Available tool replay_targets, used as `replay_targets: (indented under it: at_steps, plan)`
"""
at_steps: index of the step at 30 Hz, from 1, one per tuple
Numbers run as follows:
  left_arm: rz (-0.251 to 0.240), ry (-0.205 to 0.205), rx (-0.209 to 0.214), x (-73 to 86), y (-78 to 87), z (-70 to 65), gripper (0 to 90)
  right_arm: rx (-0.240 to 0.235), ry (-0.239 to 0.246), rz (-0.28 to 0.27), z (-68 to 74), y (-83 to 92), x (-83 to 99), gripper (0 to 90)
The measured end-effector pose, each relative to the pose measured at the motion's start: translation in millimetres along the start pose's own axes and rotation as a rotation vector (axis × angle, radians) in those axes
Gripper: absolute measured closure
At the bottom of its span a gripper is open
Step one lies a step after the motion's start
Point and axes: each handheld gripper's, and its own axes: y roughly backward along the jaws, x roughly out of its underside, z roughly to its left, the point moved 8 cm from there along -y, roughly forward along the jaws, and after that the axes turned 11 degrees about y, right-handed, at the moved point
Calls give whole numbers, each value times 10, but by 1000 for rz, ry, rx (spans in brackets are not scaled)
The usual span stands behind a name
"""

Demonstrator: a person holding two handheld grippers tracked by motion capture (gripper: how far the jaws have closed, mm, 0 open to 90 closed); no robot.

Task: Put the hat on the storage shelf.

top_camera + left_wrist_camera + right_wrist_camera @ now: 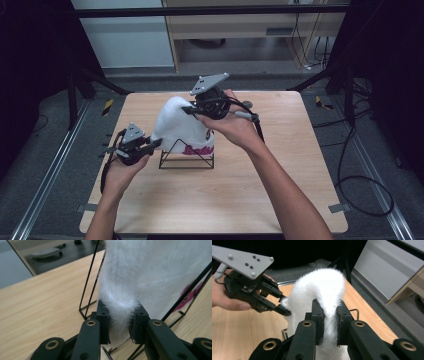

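A white fuzzy hat (pixel 177 125) with pink lettering on its cuff drapes over a black wire stand (pixel 187 157) in the middle of the table. My left gripper (pixel 159 144) is shut on the hat's lower left edge; in the left gripper view its jaws pinch a tuft of the white hat (pixel 120 312) beside the wire stand (pixel 87 287). My right gripper (pixel 187 110) is shut on the hat's top right; in the right gripper view its jaws squeeze a fold of the hat (pixel 329 315). There the left gripper (pixel 284 311) holds the far edge.
The wooden table (pixel 280 165) has bare room in front and to the right of the stand. Cables trail from both grippers. Black frame legs and a cabinet stand beyond the table's far edge.
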Motion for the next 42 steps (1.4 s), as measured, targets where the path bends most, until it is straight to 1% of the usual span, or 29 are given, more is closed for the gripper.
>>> replay_targets:
  at_steps: [3,4,5,8,11,12,15,19,23,25,26,29,38,39,42]
  plan:
    - [11,0,-8,75,-26,22,726,-10,2,12,46,-56,65,809]
    - [16,7,-9,118,-41,39,725,-17,1,25,89,-98,109,809]
    - [16,7,-9,118,-41,39,725,-19,-2,28,102,-113,124,809]
    - [23,20,-5,198,-66,66,725,-27,-3,35,132,-151,162,808]
    - [34,17,0,258,-87,65,725,-33,-10,41,159,-183,201,809]
    - [37,17,-2,277,-93,67,725,-36,-6,42,170,-195,214,808]
    - [39,24,3,325,-106,73,722,-41,-6,51,208,-217,247,808]
    - [52,17,3,386,-129,63,723,-44,-6,62,246,-247,285,808]
    - [61,23,0,423,-144,76,723,-48,-10,71,256,-268,315,807]
    - [69,24,-2,453,-155,98,722,-52,-14,83,264,-307,361,806]
    - [68,26,0,460,-158,103,722,-54,-22,87,274,-315,372,806]
    - [68,34,1,478,-159,118,723,-60,-22,83,289,-333,386,805]
    - [78,35,3,498,-164,125,719,-63,-21,89,301,-352,388,805]
    - [81,29,1,502,-162,133,718,-62,-21,93,304,-359,388,805]
    - [80,37,1,520,-160,143,717,-65,-14,101,313,-377,375,803]
